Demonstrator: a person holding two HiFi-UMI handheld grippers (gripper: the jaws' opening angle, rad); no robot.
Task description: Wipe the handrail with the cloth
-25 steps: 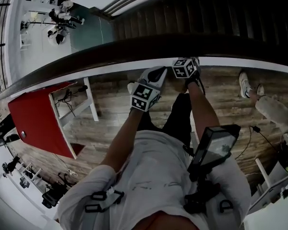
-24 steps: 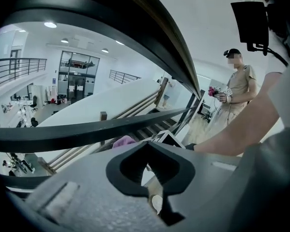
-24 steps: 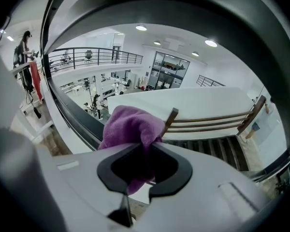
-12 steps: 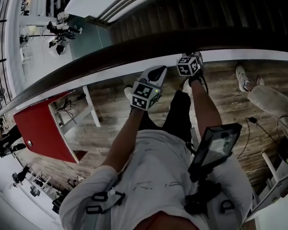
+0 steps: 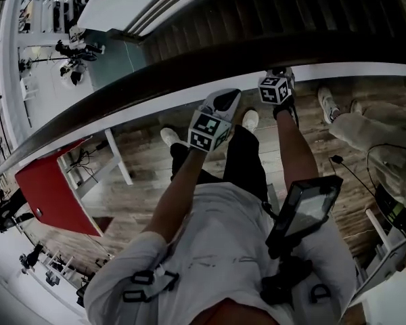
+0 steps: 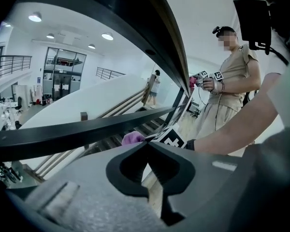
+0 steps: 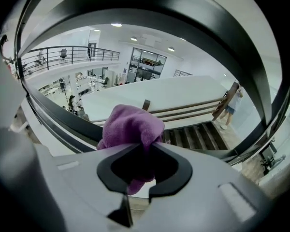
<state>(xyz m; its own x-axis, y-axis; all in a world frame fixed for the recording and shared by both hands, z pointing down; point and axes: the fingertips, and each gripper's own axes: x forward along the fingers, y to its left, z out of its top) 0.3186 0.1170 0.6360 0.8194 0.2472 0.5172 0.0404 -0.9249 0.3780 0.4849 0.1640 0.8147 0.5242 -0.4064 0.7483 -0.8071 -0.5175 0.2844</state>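
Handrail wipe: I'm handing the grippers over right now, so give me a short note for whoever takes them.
Right gripper: shut on the purple cloth, up at the dark handrail.
Left gripper: shut, empty, beside the right one near the rail.
Done: cloth is in the jaws and at the rail; how much is wiped can't be told.
Left: run the cloth along the rail.

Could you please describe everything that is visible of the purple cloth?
The cloth is purple, soft and fuzzy-looking, like microfibre. It is bunched into a rounded lump, pinched between the shut jaws of the right gripper, with a small tail hanging below them. It is held at the dark handrail; whether it presses on the rail cannot be told.
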